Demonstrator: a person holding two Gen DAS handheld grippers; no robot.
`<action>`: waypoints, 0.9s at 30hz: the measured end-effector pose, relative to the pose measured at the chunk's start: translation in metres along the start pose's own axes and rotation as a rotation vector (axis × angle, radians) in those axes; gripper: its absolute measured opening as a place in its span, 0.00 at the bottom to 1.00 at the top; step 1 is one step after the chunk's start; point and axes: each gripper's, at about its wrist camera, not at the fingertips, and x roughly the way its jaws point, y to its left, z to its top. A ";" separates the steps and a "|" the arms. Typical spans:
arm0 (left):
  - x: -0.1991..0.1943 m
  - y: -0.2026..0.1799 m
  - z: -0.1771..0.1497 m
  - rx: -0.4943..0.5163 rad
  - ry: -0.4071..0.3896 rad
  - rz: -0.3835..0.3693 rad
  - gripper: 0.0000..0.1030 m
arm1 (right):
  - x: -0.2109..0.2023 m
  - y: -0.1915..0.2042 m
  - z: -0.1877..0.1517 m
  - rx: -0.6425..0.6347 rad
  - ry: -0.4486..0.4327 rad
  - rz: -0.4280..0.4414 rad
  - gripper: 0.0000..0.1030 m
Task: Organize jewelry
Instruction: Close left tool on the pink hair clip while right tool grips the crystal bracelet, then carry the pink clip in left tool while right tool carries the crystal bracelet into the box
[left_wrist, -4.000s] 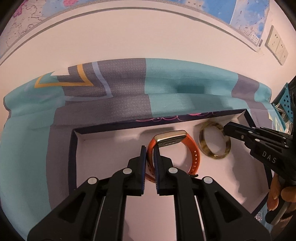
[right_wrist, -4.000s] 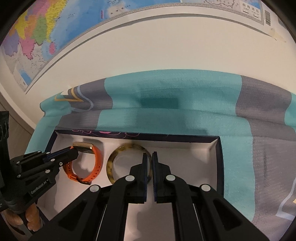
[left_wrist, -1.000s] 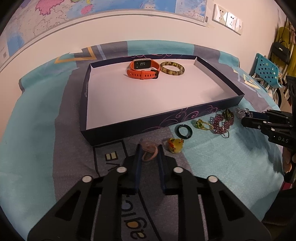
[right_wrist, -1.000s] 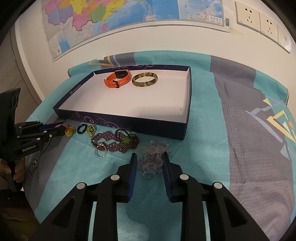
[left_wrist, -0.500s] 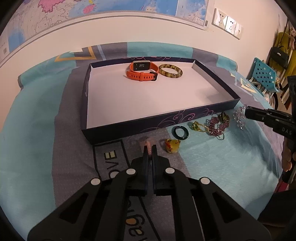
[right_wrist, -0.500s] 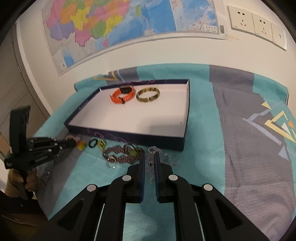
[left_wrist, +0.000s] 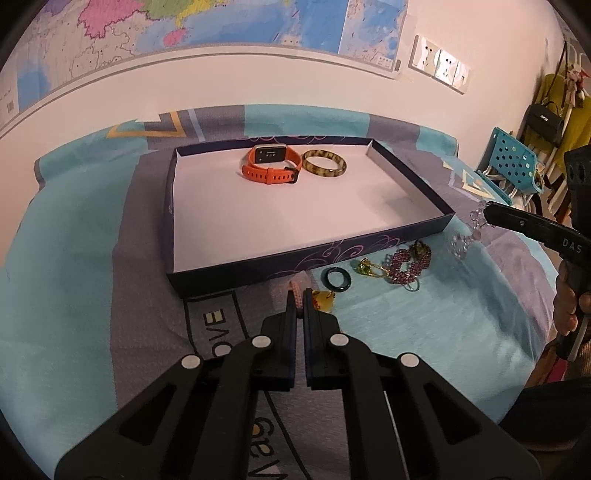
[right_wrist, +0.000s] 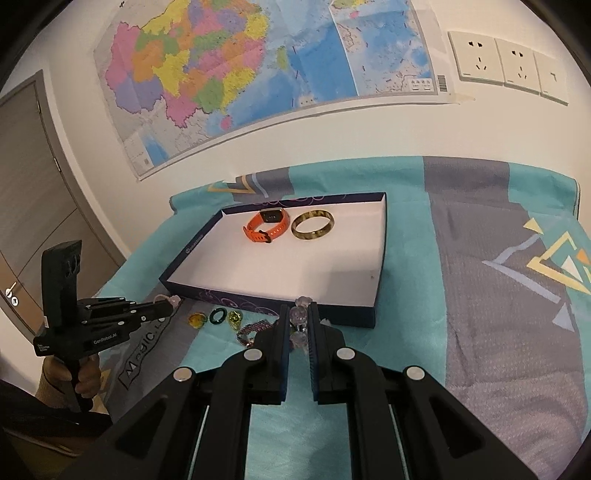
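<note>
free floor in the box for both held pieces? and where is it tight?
Box floor is bare except the back wall, where the orange watch and amber bangle sit side by side. The near half and both side strips are free. Tight: the cloth strip along the box's front wall, with the dark ring, yellow charm and purple bracelet.

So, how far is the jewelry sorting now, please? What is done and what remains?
Done: the orange watch and the tortoiseshell bangle lie in the box. In hand: the left gripper is shut on a pink bracelet, the right gripper on a clear bead bracelet. Left on the cloth: the amber piece, dark ring, green charm and purple bracelet.
</note>
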 end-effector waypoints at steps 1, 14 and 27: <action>-0.001 0.000 0.000 0.000 -0.002 -0.002 0.03 | 0.000 0.001 0.001 -0.001 -0.002 0.001 0.07; -0.013 -0.005 0.005 0.014 -0.036 -0.024 0.03 | -0.002 0.011 0.006 -0.018 -0.014 0.013 0.07; -0.018 -0.008 0.010 0.020 -0.061 -0.029 0.03 | 0.000 0.019 0.014 -0.037 -0.031 0.023 0.07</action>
